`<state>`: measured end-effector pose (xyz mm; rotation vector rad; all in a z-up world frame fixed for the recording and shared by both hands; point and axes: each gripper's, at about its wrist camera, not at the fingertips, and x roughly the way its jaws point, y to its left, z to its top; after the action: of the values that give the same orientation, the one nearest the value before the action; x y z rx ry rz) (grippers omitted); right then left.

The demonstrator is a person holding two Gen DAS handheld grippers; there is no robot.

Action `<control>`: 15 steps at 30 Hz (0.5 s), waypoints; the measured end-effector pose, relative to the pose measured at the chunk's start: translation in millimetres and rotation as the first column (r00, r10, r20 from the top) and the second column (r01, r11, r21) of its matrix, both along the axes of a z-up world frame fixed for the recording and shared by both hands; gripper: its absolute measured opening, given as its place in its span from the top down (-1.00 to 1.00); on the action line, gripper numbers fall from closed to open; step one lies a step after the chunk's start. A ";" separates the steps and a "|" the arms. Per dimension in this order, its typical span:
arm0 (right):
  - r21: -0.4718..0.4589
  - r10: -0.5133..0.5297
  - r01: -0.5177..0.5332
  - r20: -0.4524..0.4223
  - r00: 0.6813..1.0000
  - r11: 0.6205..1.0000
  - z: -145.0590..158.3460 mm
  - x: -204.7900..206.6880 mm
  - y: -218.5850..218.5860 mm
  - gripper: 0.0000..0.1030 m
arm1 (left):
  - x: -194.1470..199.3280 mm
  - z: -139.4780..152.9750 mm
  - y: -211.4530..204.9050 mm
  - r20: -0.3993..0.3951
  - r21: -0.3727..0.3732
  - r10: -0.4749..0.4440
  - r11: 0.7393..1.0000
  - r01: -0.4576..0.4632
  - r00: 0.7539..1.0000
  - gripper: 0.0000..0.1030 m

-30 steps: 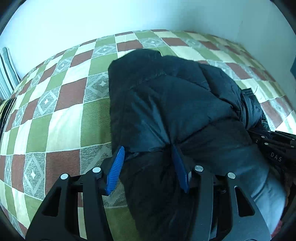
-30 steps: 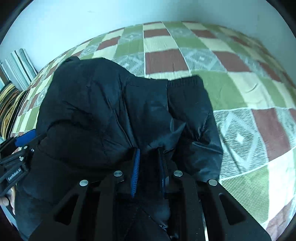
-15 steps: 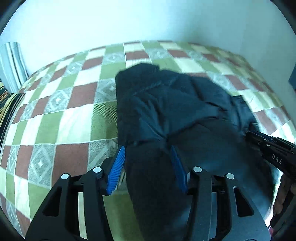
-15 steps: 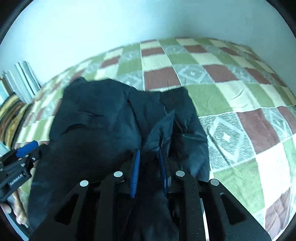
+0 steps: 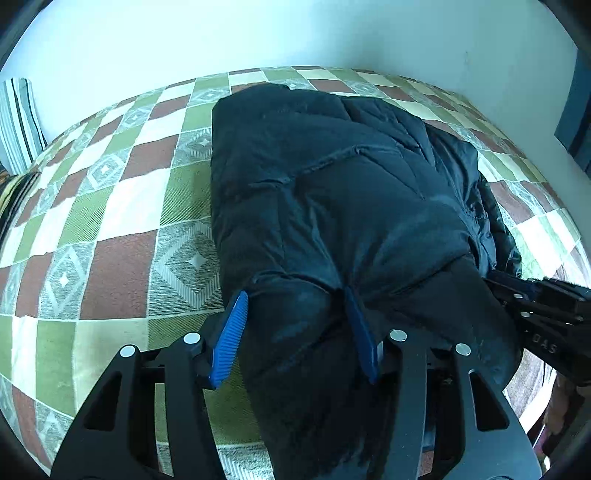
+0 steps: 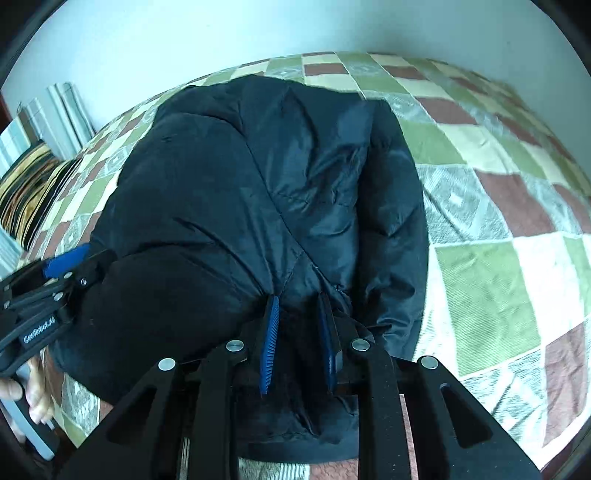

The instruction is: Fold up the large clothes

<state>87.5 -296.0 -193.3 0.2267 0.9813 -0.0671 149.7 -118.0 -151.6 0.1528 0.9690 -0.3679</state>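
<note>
Left wrist view: both grippers grip the near edge of a dark padded jacket (image 5: 332, 192) on a checked bedspread (image 5: 122, 206).

Angled steeply down, the left gripper (image 5: 295, 310) clamps a thick fold of jacket between half-spread blue pads; the right gripper (image 6: 297, 306) pinches a thinner fold, its pads close together. Ahead of both, the jacket bulges and hides the bedspread's middle. A striped pillow (image 6: 29, 184) lies far left of the right gripper, and a plain wall (image 5: 295, 33) stands beyond.

Both grippers carry the black jacket (image 5: 332, 192) hem farther over the bed (image 5: 122, 206); the far fold now nears the wall.
</note>
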 end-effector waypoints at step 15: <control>-0.034 -0.039 0.041 0.076 0.996 0.999 16.5 -14.1 6.7 0.53 | -16.8 20.3 4.2 0.106 0.009 0.032 0.999 -0.033 0.994 -0.24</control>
<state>73.4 -289.3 -176.8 0.2144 0.9001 -0.1120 133.0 -113.7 -131.3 0.1645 0.8685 -0.3211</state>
